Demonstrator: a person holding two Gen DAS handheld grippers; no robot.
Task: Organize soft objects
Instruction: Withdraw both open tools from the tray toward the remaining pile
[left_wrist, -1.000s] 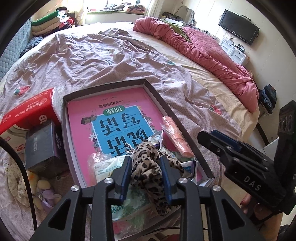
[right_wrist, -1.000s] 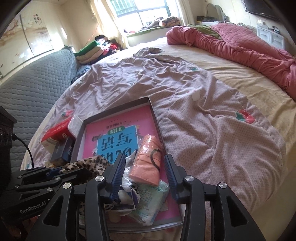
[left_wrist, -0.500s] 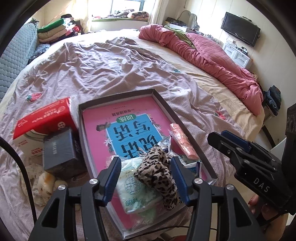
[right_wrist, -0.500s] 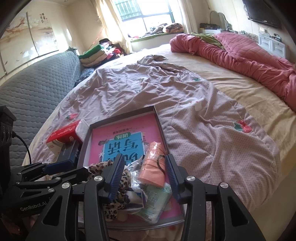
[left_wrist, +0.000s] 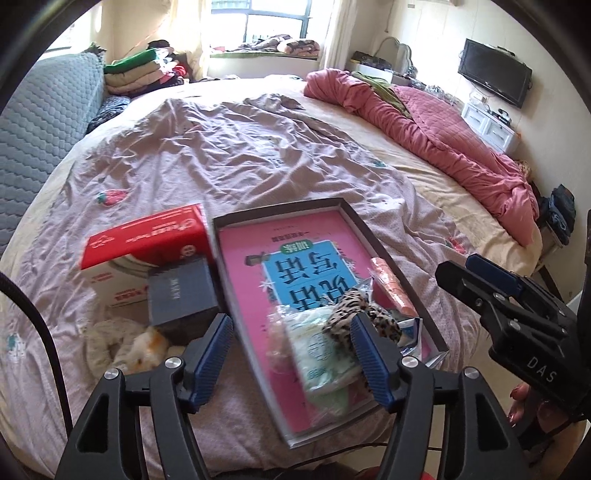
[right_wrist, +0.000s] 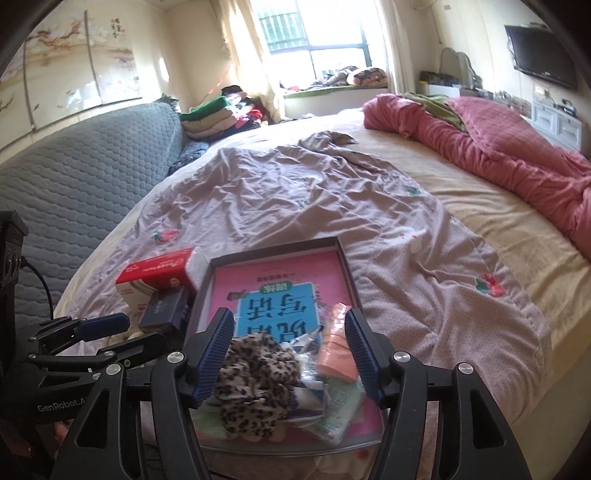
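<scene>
The leopard scrunchie (right_wrist: 255, 384) and the orange packet (right_wrist: 338, 350) are blurred in the right wrist view. The pink book (left_wrist: 258, 266) is partly hidden under packets at its near end. Small print on the red box (left_wrist: 147, 236) is unreadable. The bed (left_wrist: 424, 177) runs past the picture's edges.

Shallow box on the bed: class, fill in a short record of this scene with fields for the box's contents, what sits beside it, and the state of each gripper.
box: shallow box, on the mauve sheet
contents: pink book, leopard scrunchie, peach roll, pale green packets
beside box: red carton, dark box
left gripper: fingers just opened, holding nothing
right gripper: fingers just opened, holding nothing
</scene>
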